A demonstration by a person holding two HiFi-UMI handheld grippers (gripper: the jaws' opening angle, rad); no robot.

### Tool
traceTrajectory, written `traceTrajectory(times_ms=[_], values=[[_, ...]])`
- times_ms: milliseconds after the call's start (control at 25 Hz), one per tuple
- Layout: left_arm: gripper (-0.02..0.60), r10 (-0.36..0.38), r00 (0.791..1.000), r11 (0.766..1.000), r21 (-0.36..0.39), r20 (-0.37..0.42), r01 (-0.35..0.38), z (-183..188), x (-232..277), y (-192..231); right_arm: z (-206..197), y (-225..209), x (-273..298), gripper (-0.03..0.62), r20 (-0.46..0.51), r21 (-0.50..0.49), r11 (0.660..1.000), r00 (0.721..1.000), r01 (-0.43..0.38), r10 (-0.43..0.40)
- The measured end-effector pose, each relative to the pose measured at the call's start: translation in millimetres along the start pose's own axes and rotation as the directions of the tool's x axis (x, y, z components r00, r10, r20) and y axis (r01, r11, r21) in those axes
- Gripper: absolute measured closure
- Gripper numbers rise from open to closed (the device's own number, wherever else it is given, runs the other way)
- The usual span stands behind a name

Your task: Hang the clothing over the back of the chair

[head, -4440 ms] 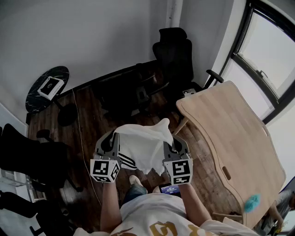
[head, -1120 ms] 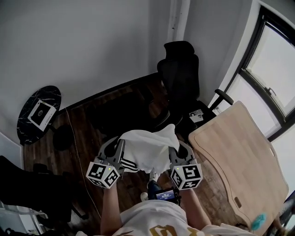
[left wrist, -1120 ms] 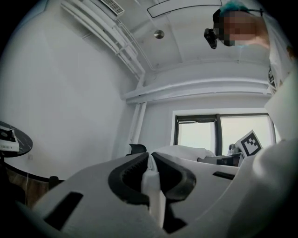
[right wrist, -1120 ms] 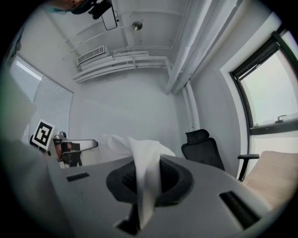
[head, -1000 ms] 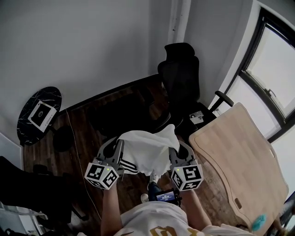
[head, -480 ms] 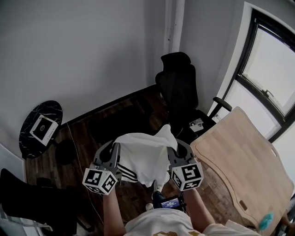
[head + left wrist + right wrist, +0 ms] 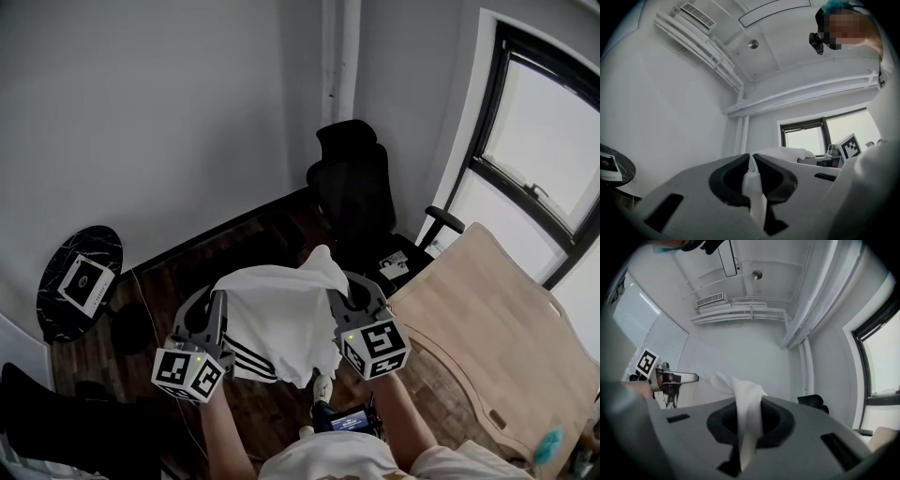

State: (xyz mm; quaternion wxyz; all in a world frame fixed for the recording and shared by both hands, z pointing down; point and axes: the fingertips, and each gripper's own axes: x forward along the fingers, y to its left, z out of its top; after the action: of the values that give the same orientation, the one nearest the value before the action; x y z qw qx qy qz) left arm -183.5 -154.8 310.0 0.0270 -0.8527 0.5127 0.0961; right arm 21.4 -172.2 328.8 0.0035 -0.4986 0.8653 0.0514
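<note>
A white fabric garment (image 7: pixel 277 314) with black stripes along its lower left edge hangs spread in the air. One edge is pinched in the left gripper (image 7: pixel 216 305) and the other in the right gripper (image 7: pixel 337 298) (a peak of cloth sticks up near the right one). The black high-backed office chair (image 7: pixel 356 187) with armrests stands upright beyond it, apart from the cloth.

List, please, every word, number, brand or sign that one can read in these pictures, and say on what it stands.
No text can be read here.
Square markers on the cubes: coded patterns, no letters.
White box on the round table: print too small.
Card on the black chair: too small.
Screen at the person's waist: blurred.
White garment: black stripes only.
</note>
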Motion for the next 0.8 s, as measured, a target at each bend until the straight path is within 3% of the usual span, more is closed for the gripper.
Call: traceTrajectory(times_ms=[200, 360, 520, 800], values=[[0.545, 0.024, 1.000, 1.000, 0.001, 0.010, -0.024, 6.9, 10.1, 14.8, 14.2, -2.1, 23.9, 0.572, 0.007, -0.031, 0.999, 1.000, -0.029, 0.029], [0.545, 0.044, 0.999, 0.997, 0.070, 0.003, -0.044, 15.6, 16.6, 23.6, 30.0, -1.4, 32.3, 0.572, 0.019, -0.052, 0.996, 0.997, -0.075, 0.076], [0.545, 0.036, 0.999, 0.996, 0.080, 0.013, -0.037, 20.6, 33.8, 38.9, 41.9, -7.6, 52.1, 0.572, 0.034, -0.082, 0.992, 0.995, -0.094, 0.097], [0.545, 0.035, 0.997, 0.996, 0.085, -0.075, -0.029, -6.7, 77.9, 68.4, 27.3, -24.2, 92.5, 0.572, -0.010, -0.123, 0.986, 0.993, -0.117, 0.117]])
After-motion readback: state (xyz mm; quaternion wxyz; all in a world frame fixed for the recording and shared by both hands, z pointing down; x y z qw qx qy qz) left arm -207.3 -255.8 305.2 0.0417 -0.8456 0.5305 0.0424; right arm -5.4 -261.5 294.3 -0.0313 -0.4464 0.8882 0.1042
